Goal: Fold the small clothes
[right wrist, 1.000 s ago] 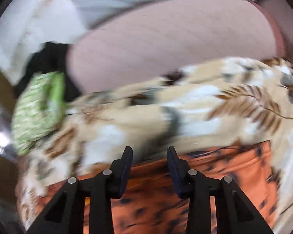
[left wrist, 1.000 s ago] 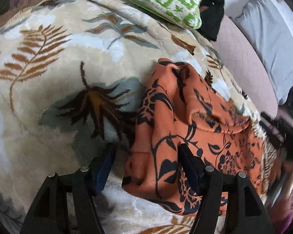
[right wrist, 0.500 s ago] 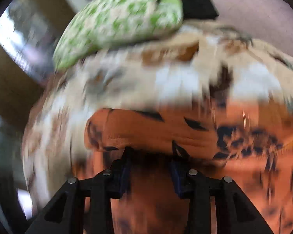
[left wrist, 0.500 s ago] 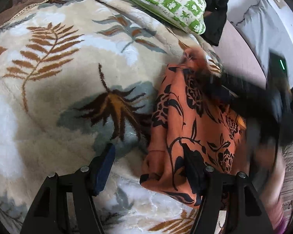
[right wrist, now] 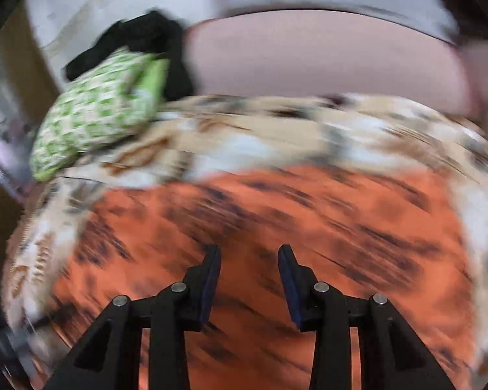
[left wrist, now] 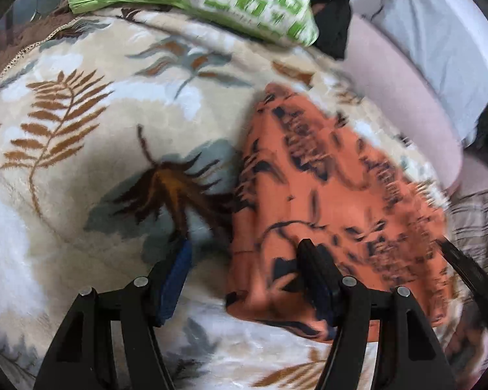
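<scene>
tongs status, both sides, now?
Left tongs: open, straddling the edge of the orange cloth.
Right tongs: open, nothing held, over the cloth.

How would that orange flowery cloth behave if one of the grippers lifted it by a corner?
The orange garment would probably droop and unfold rather than hold its shape: it lies in soft creased layers on the blanket. It looks thin, so likely light. It may drag on the fuzzy blanket instead of sliding freely.

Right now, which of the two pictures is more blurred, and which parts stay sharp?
Right wrist view: strongly smeared orange garment and blanket; only the right gripper is sharp. Left wrist view: milder blur, blanket fern print fairly clear.
</scene>
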`<state>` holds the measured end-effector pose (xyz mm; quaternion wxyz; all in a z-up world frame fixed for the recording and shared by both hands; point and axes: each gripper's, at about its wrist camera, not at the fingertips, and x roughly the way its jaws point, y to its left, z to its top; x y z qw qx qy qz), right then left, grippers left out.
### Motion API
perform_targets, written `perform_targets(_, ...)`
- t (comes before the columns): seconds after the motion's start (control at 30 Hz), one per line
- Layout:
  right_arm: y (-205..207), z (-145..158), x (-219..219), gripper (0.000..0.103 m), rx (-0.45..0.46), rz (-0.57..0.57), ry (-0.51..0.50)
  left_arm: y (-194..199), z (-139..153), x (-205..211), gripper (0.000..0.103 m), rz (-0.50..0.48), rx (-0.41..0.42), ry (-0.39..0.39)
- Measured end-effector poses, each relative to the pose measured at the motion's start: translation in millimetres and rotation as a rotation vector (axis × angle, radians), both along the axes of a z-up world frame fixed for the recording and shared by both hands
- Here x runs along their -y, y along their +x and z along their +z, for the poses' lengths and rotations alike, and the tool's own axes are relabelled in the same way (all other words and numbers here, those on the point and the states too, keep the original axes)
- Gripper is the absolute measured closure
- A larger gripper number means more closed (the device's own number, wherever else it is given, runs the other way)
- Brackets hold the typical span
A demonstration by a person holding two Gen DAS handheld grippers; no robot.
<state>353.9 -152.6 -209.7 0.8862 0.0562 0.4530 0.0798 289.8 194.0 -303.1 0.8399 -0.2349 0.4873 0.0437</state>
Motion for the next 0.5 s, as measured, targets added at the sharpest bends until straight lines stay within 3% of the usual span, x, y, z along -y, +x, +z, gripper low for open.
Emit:
perform_targets(0.07, -26.4, -8.0, 46.3, 0.063, -0.021, -0.088, -0.021, 0.3, -3.4, -2.3, 0.032, 0.009, 0.004, -0.015)
perform_targets(0.17, -41.2, -45.3, 96.2, 0.063, -0.192, -0.172, -0.007, 0.7, -2.3, 0.4, 0.031, -0.010, 0.009, 0.014)
perform_targets(0.2, -46.3, -51.6, 105.4, 0.063, -0.213, -0.178, 0.045, -1.1, -1.2, -0.7, 0.031, -0.005, 0.016, 0.008)
perform_targets(0.33, -80.7, -9.3, 127.2, 0.062, -0.071, -0.196, 0.287, -13.6, 7.3, -7.2, 0.031, 0.007, 0.059, 0.017)
perform_targets(0.4, -98.1, 4.9, 132.7, 0.038, -0.030, -0.178, 0.376, -27.8, 9.3, -11.4, 0.031, 0.014, 0.063, -0.035)
perform_targets(0.5, -127.3, 4.9, 144.1, 0.032, -0.024, -0.162, 0.570, -56.2, 7.3, -14.1, 0.030, 0.032, 0.054, -0.167)
